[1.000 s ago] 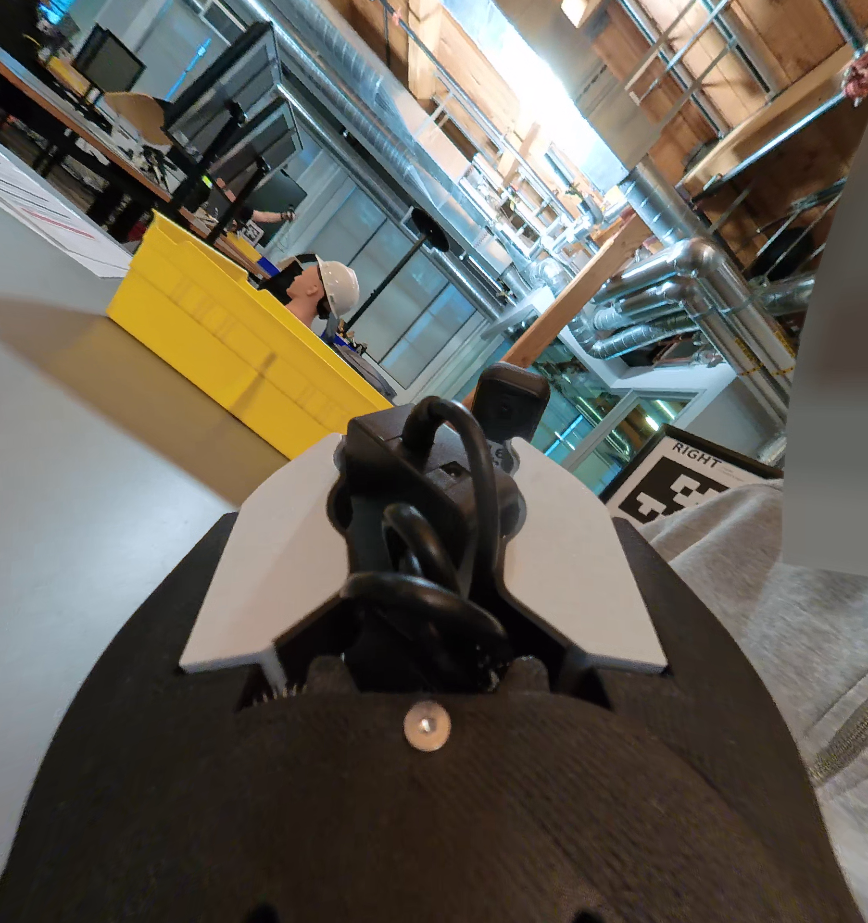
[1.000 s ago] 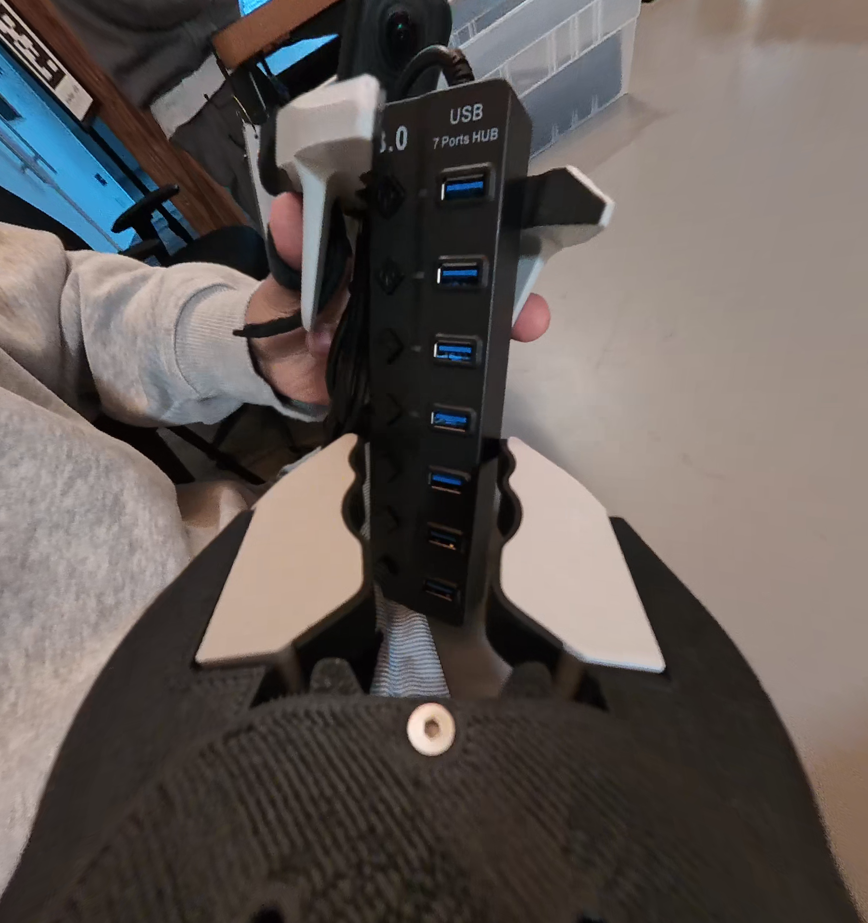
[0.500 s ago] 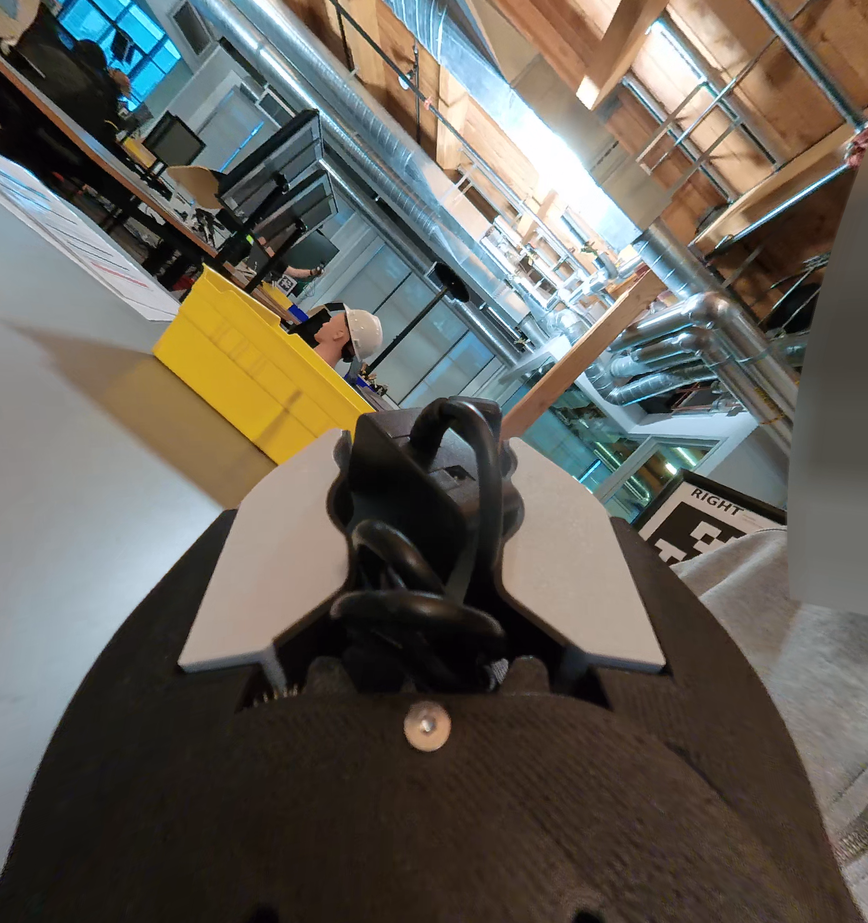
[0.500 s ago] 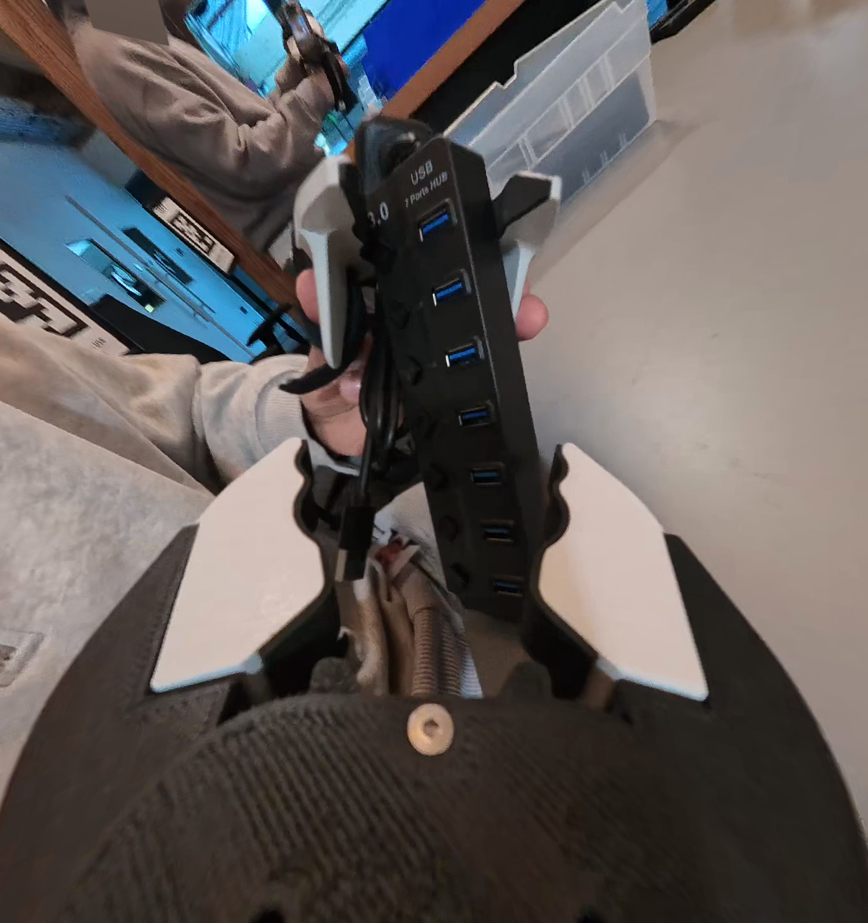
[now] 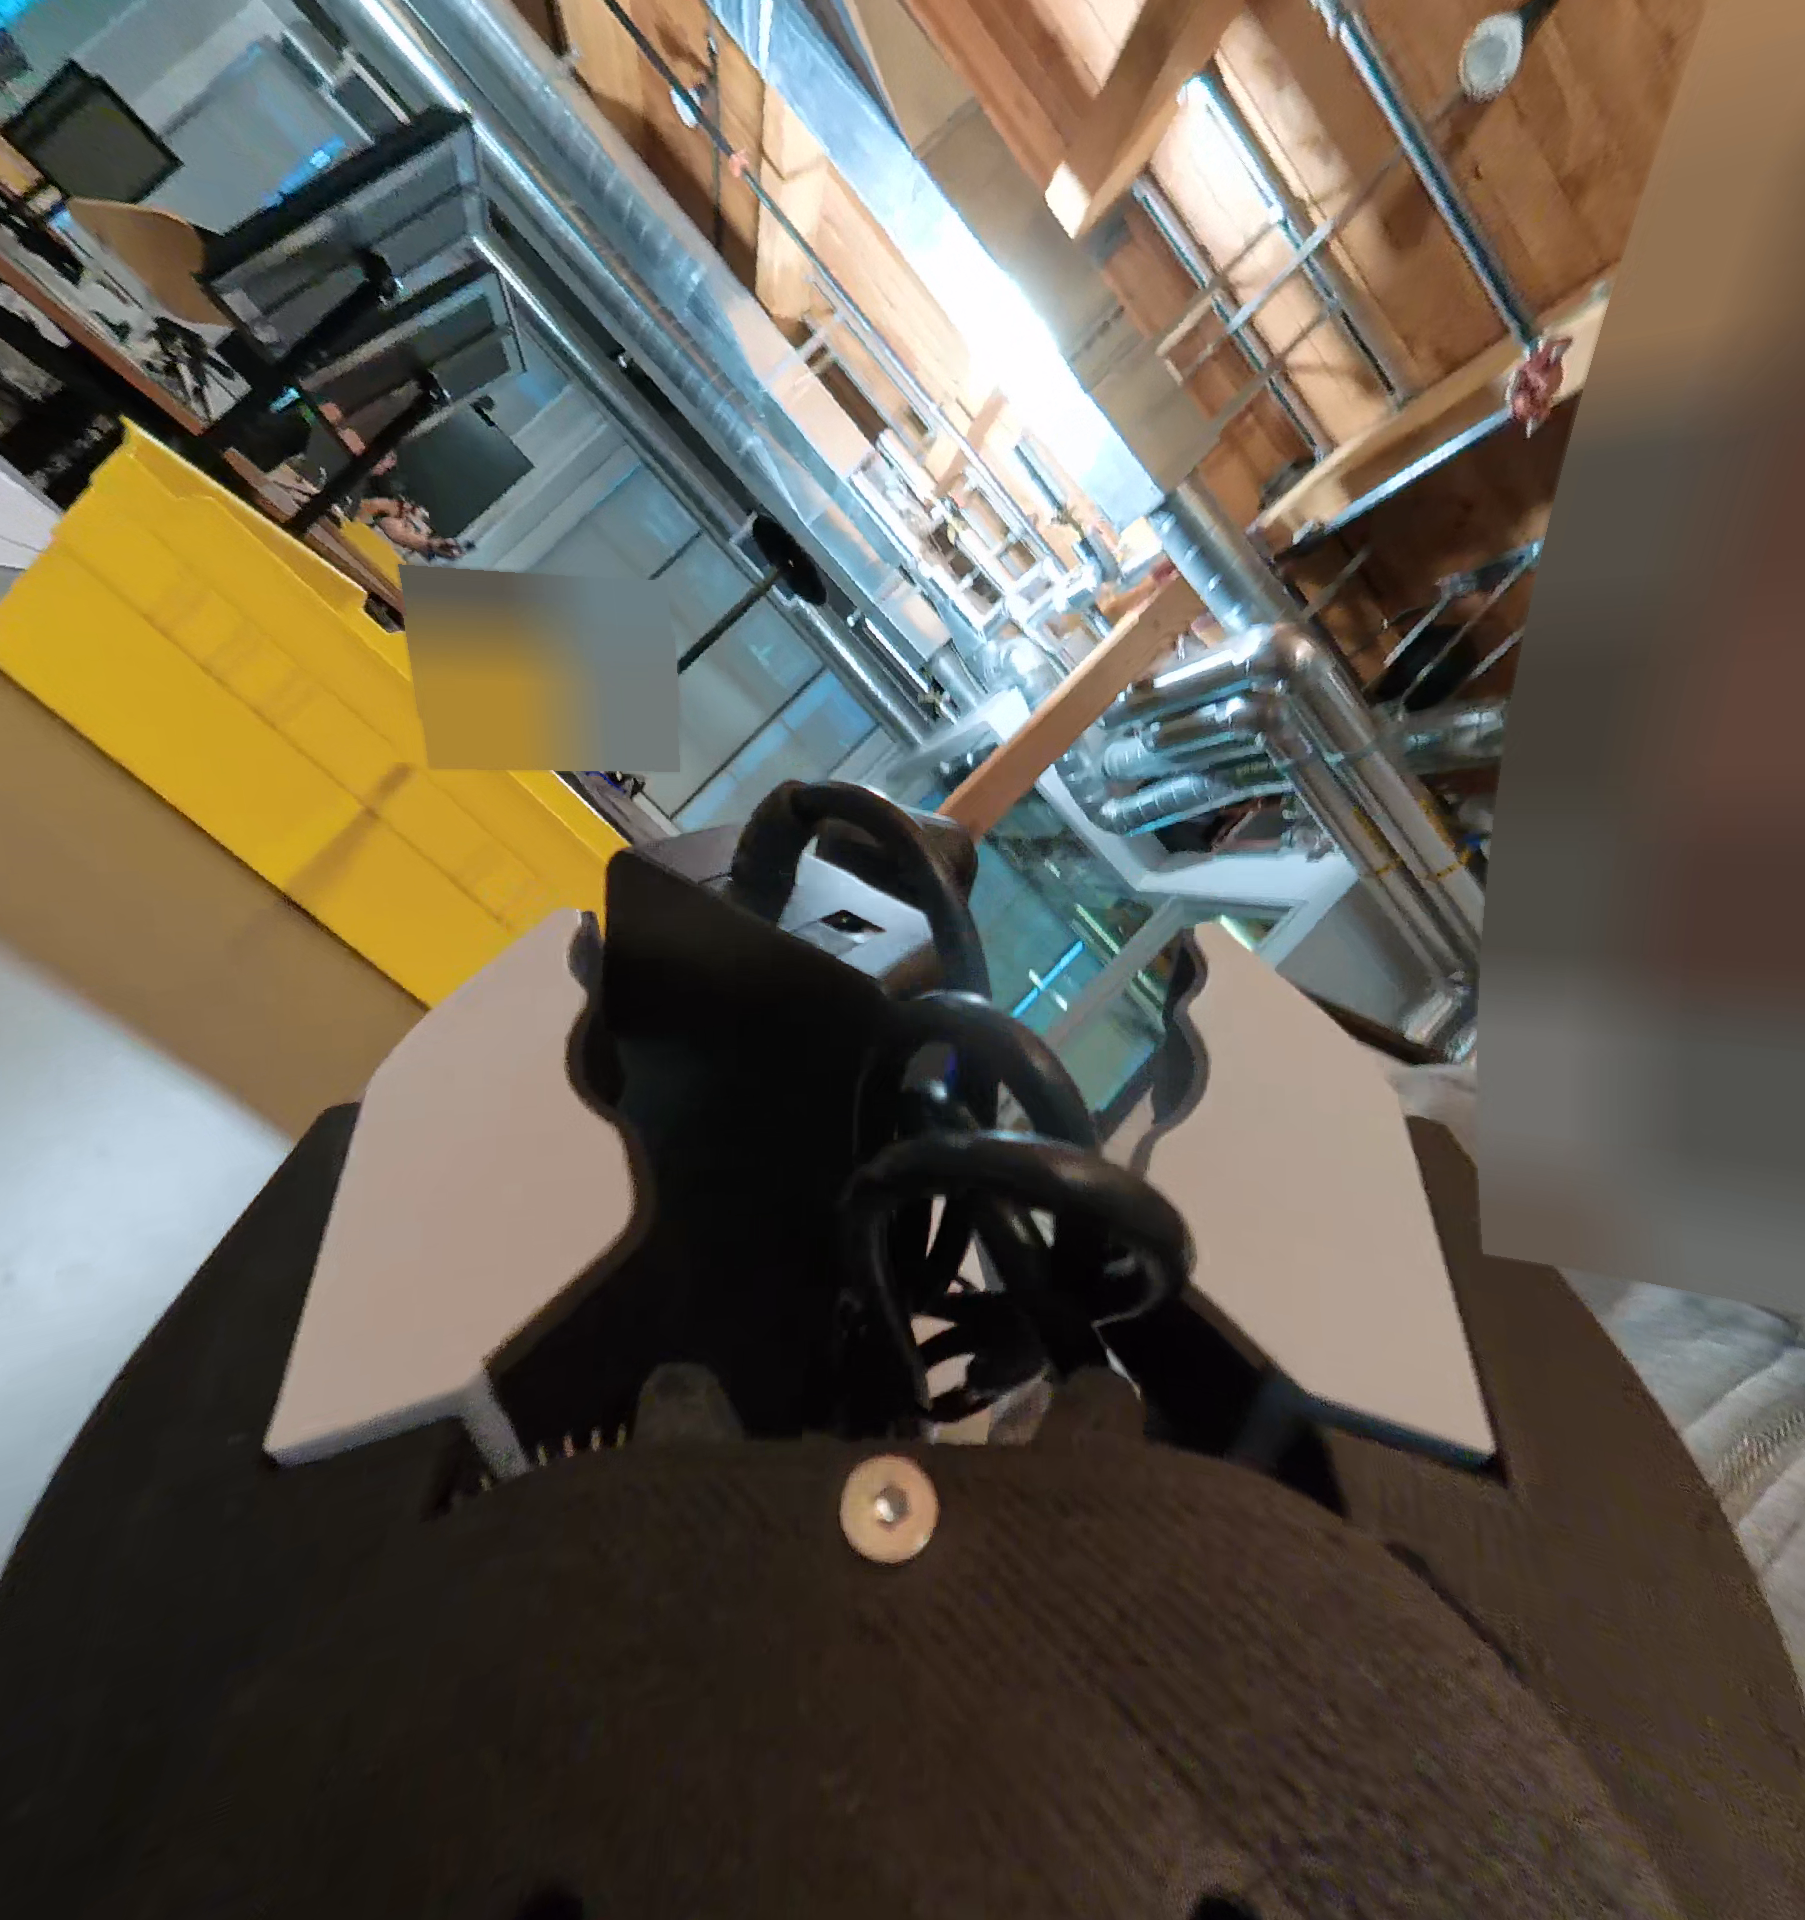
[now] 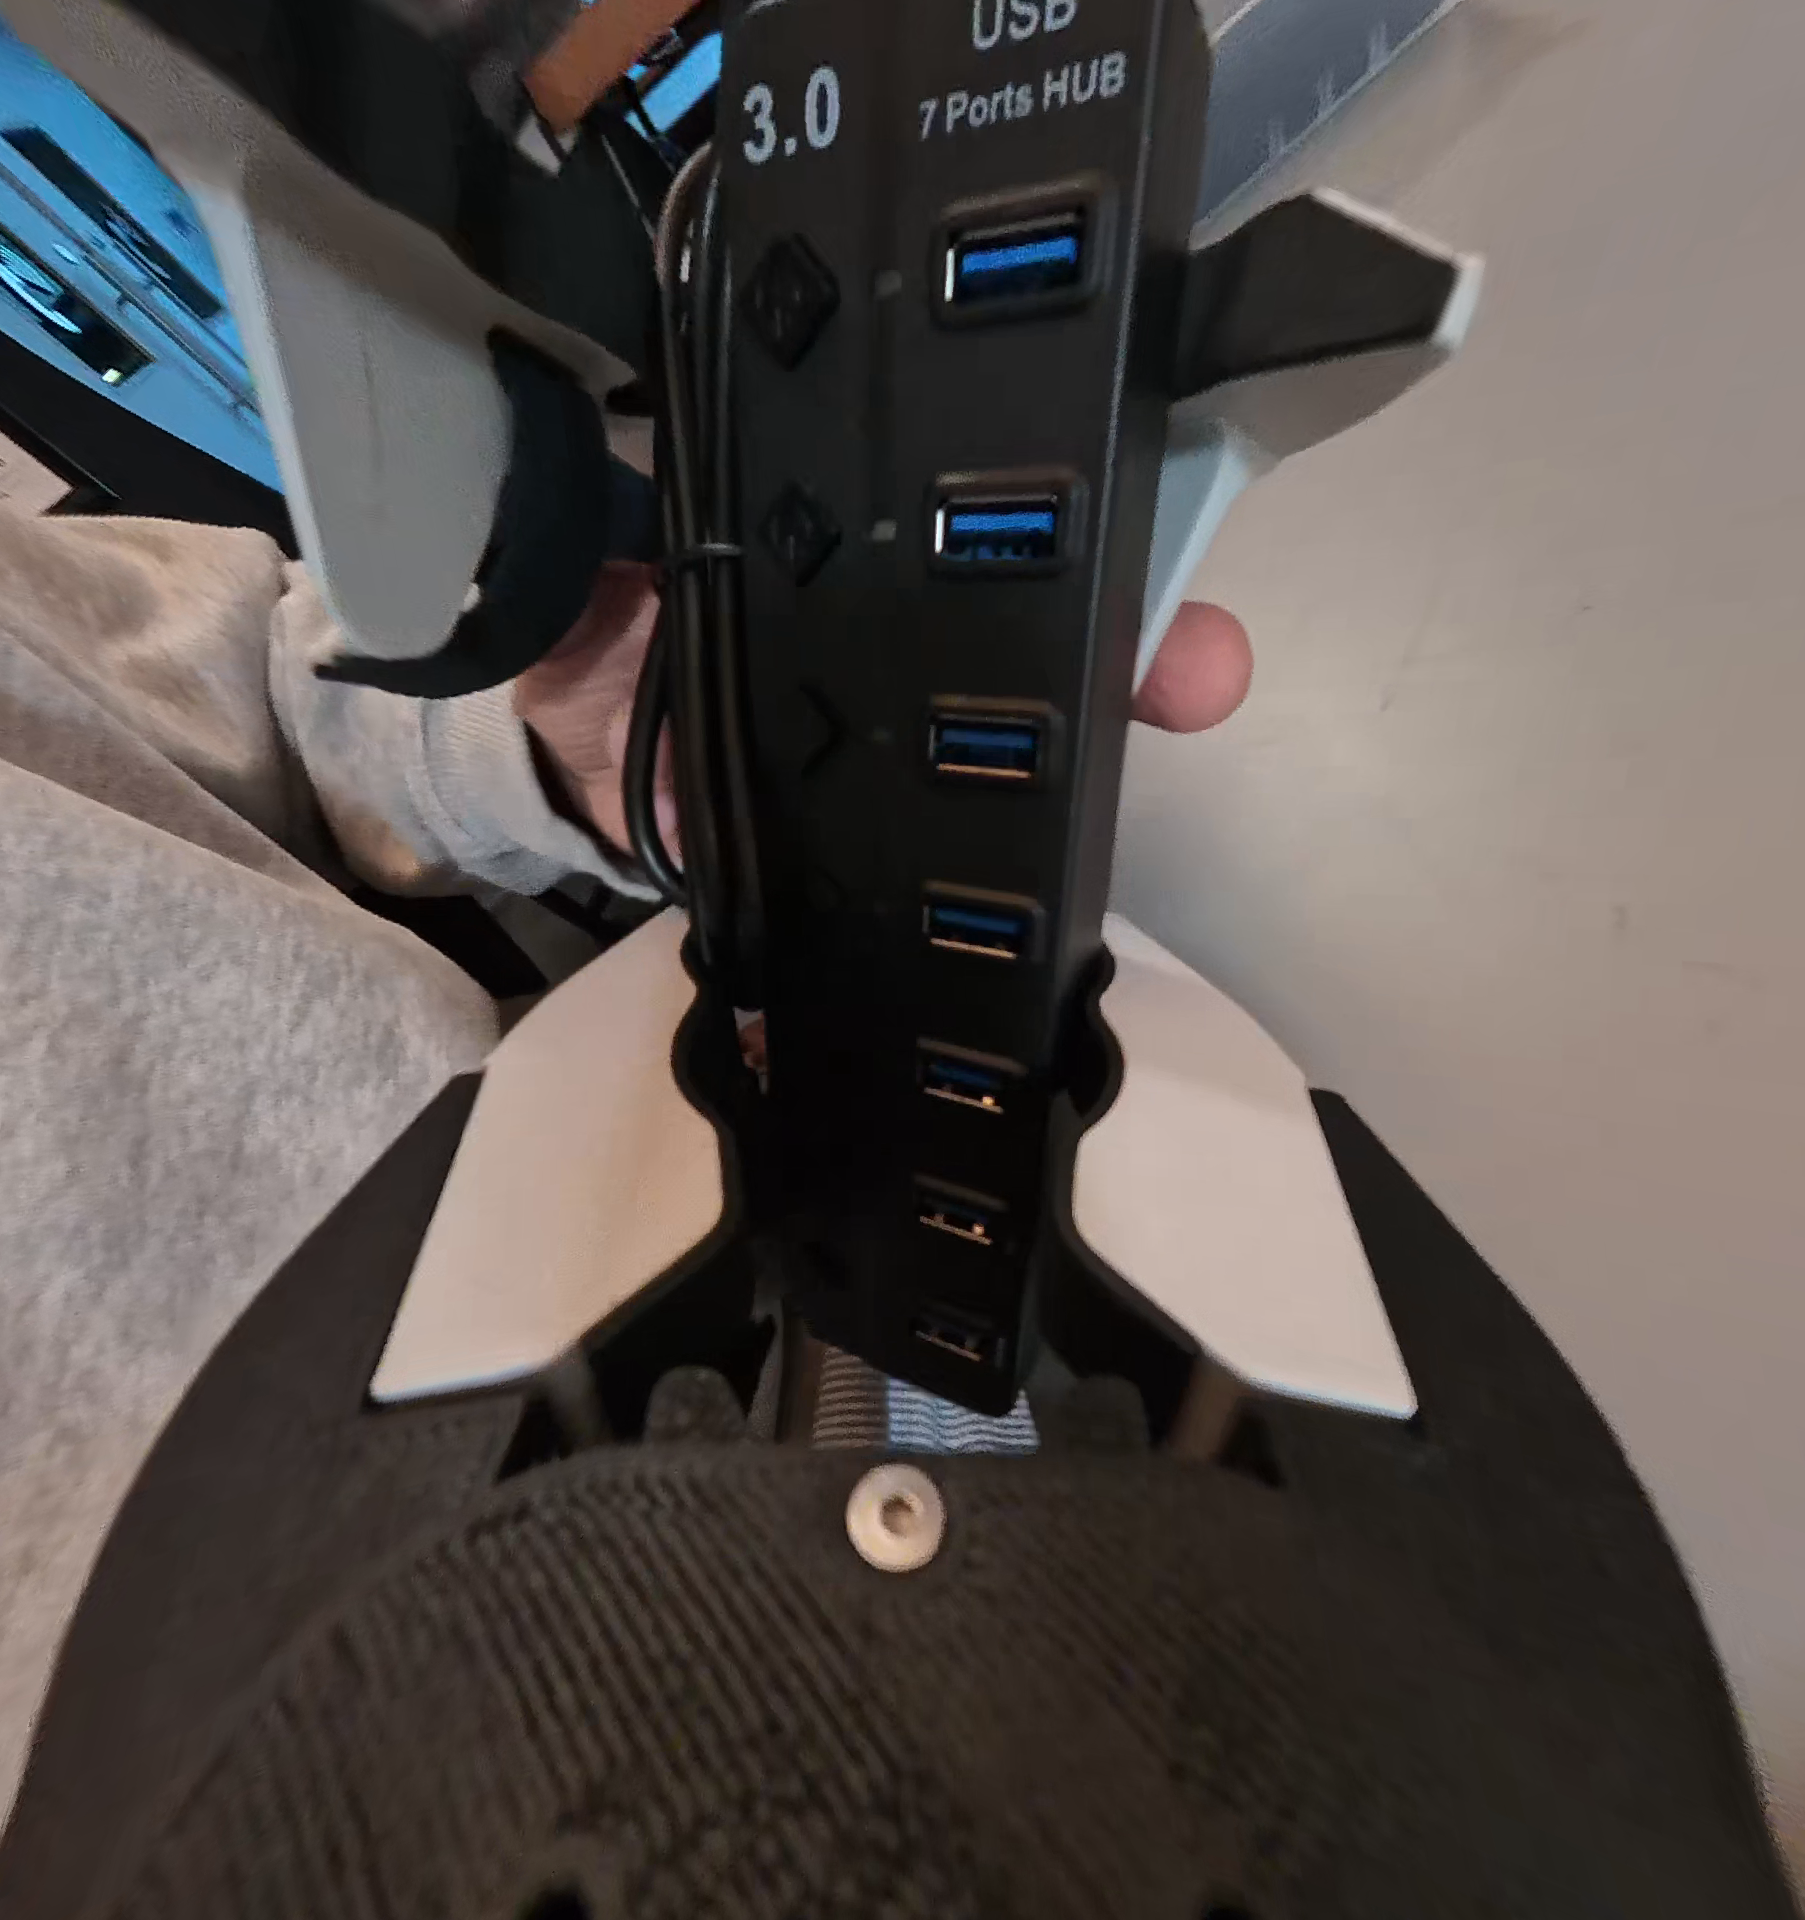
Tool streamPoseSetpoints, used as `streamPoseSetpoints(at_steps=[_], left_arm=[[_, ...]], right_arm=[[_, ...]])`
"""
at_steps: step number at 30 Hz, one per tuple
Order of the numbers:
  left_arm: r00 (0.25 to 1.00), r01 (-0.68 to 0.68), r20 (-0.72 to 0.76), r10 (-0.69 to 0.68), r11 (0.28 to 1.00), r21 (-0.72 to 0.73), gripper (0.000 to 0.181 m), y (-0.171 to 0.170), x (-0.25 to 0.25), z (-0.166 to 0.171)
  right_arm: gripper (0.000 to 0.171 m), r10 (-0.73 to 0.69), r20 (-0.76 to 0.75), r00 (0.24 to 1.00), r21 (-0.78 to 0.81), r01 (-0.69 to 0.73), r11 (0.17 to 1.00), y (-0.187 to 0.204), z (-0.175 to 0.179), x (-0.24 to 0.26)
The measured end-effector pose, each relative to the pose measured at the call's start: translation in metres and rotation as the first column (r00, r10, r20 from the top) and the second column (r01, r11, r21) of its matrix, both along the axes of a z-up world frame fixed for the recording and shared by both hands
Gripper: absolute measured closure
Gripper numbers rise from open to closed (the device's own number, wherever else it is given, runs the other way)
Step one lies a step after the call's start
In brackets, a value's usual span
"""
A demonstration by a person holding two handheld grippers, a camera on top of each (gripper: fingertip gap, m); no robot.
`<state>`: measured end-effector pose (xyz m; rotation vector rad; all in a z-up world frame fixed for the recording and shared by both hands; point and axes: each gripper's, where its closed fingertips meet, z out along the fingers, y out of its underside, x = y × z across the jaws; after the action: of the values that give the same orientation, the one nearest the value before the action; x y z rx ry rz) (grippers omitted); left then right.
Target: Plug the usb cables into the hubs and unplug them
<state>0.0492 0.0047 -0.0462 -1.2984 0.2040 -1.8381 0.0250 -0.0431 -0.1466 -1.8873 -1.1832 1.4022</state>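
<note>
A black seven-port USB hub (image 6: 877, 831) with blue ports stands lengthwise between both grippers. My right gripper (image 6: 893, 997) is shut on its lower end. The left gripper shows farther off in the right wrist view, its grey fingers (image 6: 378, 416) standing either side of the hub's top end. In the left wrist view my left gripper (image 5: 882, 966) is open: the hub's end (image 5: 732, 1039) lies against the left finger, with a gap to the right finger. The hub's bundled black cable (image 5: 981, 1174) loops between the fingers and hangs beside the hub (image 6: 695, 623).
A yellow bin (image 5: 202, 707) stands on the grey table (image 5: 46, 1143) to the left. A clear plastic bin (image 6: 1345, 94) is at the far end of the table (image 6: 1500, 831). A grey sleeve (image 6: 150, 935) fills the left side.
My right gripper, open half a second ago, has shut on the hub's lower end. My left gripper, shut on the hub's top before, has opened.
</note>
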Motion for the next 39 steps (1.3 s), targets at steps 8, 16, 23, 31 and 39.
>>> streamPoseSetpoints(at_steps=[8, 16, 23, 31, 39], left_arm=[[0.984, 0.094, -0.159, -0.074, 0.989, 0.118, 0.072, -0.012, 0.006, -0.013], [0.980, 0.167, -0.125, -0.154, 0.980, 0.104, 0.098, -0.017, 0.005, -0.015], [0.980, 0.165, -0.131, -0.151, 0.980, 0.107, 0.102, -0.015, 0.004, -0.016], [0.985, 0.117, -0.136, -0.102, 0.987, 0.107, 0.105, -0.008, -0.002, -0.016], [0.999, -0.004, -0.054, 0.006, 1.000, 0.029, 0.107, 0.020, -0.035, -0.016]], right_arm=[[0.104, 0.022, -0.218, 0.976, -0.194, -0.065, 0.979, -0.002, 0.029, 0.004], [0.104, 0.051, -0.250, 0.967, -0.231, -0.111, 0.967, -0.008, 0.032, 0.005], [0.103, 0.035, -0.292, 0.956, -0.253, -0.112, 0.961, -0.005, 0.036, 0.005], [0.099, -0.022, -0.312, 0.950, -0.264, -0.065, 0.962, 0.006, 0.038, 0.006], [0.104, -0.194, -0.367, 0.910, -0.327, 0.069, 0.942, 0.041, 0.046, 0.027]])
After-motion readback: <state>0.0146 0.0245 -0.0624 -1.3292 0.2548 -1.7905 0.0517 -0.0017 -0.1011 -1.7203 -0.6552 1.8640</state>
